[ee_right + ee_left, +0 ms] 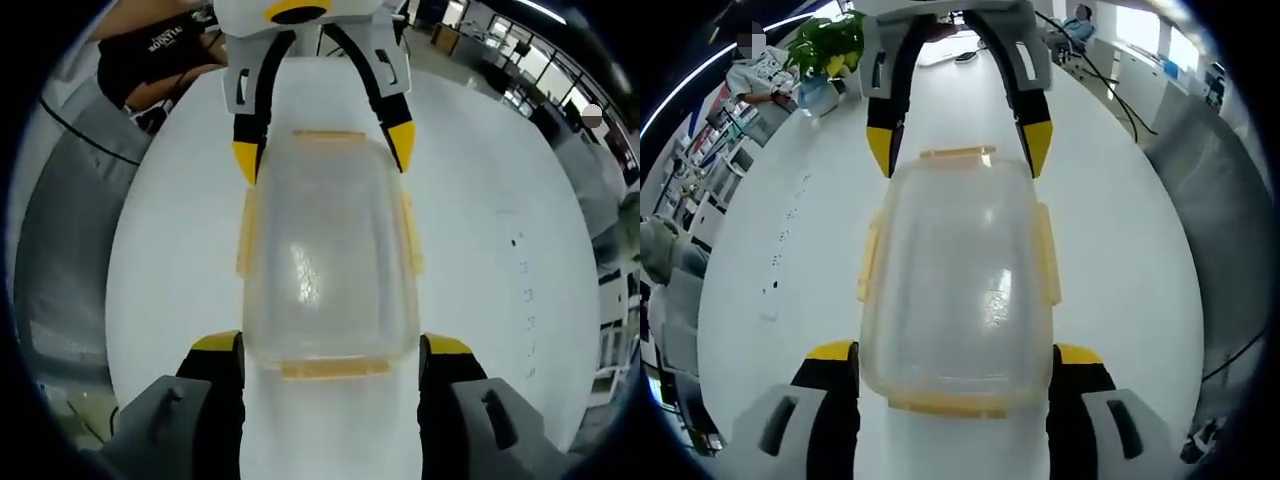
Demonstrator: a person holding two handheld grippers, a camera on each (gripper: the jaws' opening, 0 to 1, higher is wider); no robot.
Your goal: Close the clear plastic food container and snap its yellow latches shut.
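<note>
A clear plastic food container point(958, 280) lies lid-on in the middle of the white table point(1120, 250). Yellow latches run along its four sides, one at the near end point(950, 403) and one at the far end point(958, 153). My left gripper point(954, 355) is open, with a jaw on either side of one end. From the opposite end, the right gripper point(958, 150) straddles it, also open. The right gripper view has the same container point(325, 260) between the right gripper point(331, 346) and the left gripper point(323, 152). Whether the jaws touch the walls is unclear.
A potted green plant point(830, 45) stands at the table's far edge, near a seated person point(755, 75). Cables point(1090, 60) trail across the far right. A black sleeve point(160, 50) shows behind the left gripper. Grey floor point(70, 250) lies past the table edge.
</note>
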